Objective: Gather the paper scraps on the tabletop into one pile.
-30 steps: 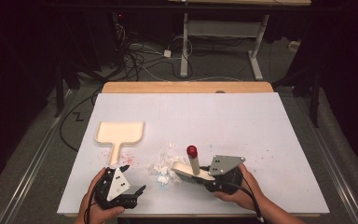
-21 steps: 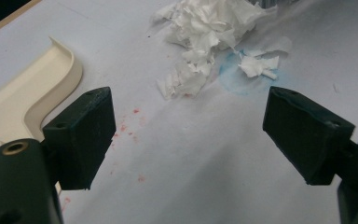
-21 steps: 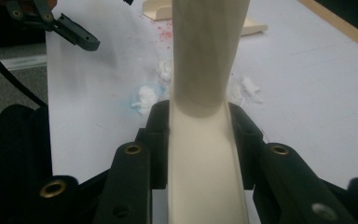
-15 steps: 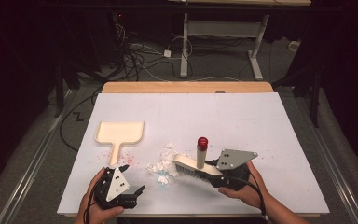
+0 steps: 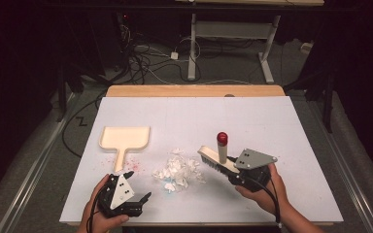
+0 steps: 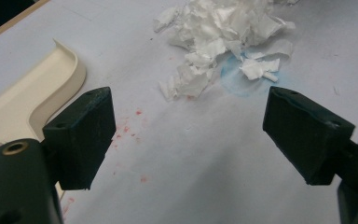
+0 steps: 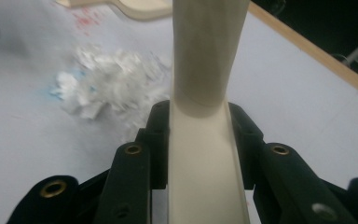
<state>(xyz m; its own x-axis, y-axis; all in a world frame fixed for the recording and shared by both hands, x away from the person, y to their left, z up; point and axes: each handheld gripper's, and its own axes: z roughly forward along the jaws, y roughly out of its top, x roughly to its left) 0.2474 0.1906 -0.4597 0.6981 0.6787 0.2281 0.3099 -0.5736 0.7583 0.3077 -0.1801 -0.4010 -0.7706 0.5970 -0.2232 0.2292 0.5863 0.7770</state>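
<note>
High view is showing my right gripper (image 5: 233,167) clamping the cream-coloured hand brush with a red-capped upright handle (image 5: 217,156), its bristle end resting just right of the heap of torn white paper scraps (image 5: 177,174) on the white table (image 5: 291,145). My left gripper (image 5: 135,187) is sitting with its jaws wide apart, gripping nothing, just below the cream plastic dustpan (image 5: 125,140).
</note>
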